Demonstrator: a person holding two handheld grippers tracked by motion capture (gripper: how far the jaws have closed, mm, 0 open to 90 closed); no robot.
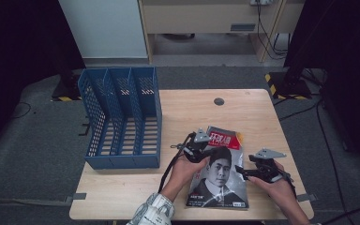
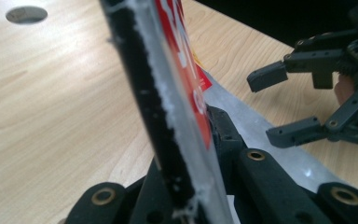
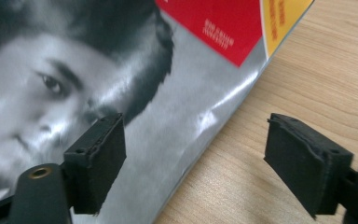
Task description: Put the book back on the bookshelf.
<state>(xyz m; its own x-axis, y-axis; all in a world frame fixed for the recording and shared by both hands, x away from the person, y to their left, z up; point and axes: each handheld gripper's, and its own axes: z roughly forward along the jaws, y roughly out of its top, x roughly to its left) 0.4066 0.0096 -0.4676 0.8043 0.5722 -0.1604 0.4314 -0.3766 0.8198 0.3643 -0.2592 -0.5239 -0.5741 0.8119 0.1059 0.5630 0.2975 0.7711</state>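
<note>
A magazine with a black-and-white portrait and a red title band lies near the front of the wooden table. My left gripper is shut on the magazine's upper left edge. In the left gripper view the magazine stands edge-on between the jaws of my left gripper, its gripped side lifted off the wood. My right gripper is open at the magazine's right edge. In the right gripper view my right gripper has one pad over the cover and the other over bare wood, neither touching.
A blue slotted file rack with three compartments stands on the table's left side, its open top facing up. A round cable hole sits near the far edge. Grey carpet and cables surround the table.
</note>
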